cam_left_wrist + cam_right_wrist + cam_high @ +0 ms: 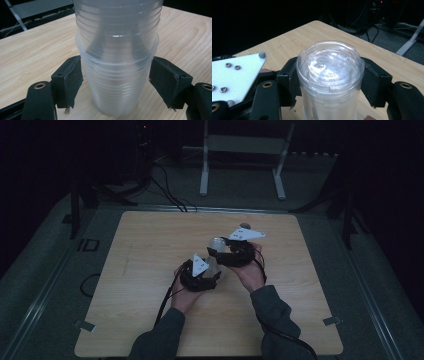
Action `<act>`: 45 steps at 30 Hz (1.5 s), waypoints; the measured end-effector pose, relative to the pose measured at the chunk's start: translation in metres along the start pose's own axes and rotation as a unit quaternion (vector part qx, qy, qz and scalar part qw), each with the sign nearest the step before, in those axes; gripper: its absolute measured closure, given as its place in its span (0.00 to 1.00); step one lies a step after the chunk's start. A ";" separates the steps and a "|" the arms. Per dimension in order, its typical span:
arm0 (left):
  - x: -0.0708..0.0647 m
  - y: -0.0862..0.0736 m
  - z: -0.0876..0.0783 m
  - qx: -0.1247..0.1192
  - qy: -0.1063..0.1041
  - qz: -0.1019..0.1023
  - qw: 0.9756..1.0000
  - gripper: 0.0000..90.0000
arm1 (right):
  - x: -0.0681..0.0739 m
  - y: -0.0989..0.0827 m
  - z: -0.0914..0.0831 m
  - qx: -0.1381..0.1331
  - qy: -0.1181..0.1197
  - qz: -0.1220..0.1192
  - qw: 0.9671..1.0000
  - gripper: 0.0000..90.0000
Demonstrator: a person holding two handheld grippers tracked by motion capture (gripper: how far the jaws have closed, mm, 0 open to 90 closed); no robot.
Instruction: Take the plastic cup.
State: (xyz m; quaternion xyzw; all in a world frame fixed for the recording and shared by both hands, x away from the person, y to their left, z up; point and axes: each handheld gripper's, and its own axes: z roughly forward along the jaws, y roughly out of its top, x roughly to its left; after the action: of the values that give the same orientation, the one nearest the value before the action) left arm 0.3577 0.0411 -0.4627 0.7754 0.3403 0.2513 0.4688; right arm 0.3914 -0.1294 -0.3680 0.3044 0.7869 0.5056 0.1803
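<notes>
Black pads of the left gripper [115, 82] bracket the lower cup [112, 95] at 9 and 3 o'clock. The 9 o'clock pad lies against the wall, and the 3 o'clock pad seems to meet it too, though that edge is hard to read through the clear plastic. I take the jaws as clamped on this cup. It stands narrow end down on the table [32, 47], with its rim just above the pads.

The right gripper [329, 82] is clamped on the top cup [329, 67], one pad at each side. That cup sits closed end up, with embossed lettering on the flat face. Through its wall I see paler layers that are probably more nested cups, and no liquid or other contents in either cup.

From the high view, the cup stack [215, 256] stands just right of the table's middle. The right gripper [218, 251] is at about 1 o'clock from the left gripper [214, 272], and a white frame [245, 145] stands off the table at 12 o'clock.

Several things could go wrong from here:
- The walls are thin, so a hard squeeze could buckle them and lock the cups together.
- A light squeeze could let the pads slide on the smooth plastic.
- If the cups are jammed, pulling upward may lift the lower cup or tip the whole stack.
- A crooked pull would wedge the rims.
</notes>
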 end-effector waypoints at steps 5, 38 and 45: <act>0.001 0.003 0.000 -0.009 -0.001 -0.008 1.000 0.22 | -0.001 0.002 -0.001 -0.004 0.009 0.009 1.000 0.43; -0.002 0.012 0.006 -0.014 0.004 0.008 1.000 0.22 | 0.000 0.007 -0.001 -0.010 0.011 0.015 1.000 0.42; -0.003 0.011 0.006 -0.015 0.006 0.008 1.000 0.23 | 0.001 0.000 0.004 0.004 0.008 0.007 1.000 0.42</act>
State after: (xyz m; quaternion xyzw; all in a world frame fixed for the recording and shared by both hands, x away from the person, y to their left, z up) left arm 0.3634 0.0312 -0.4557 0.7694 0.3325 0.2648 0.4768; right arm 0.3936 -0.1260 -0.3695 0.3065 0.7883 0.5060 0.1694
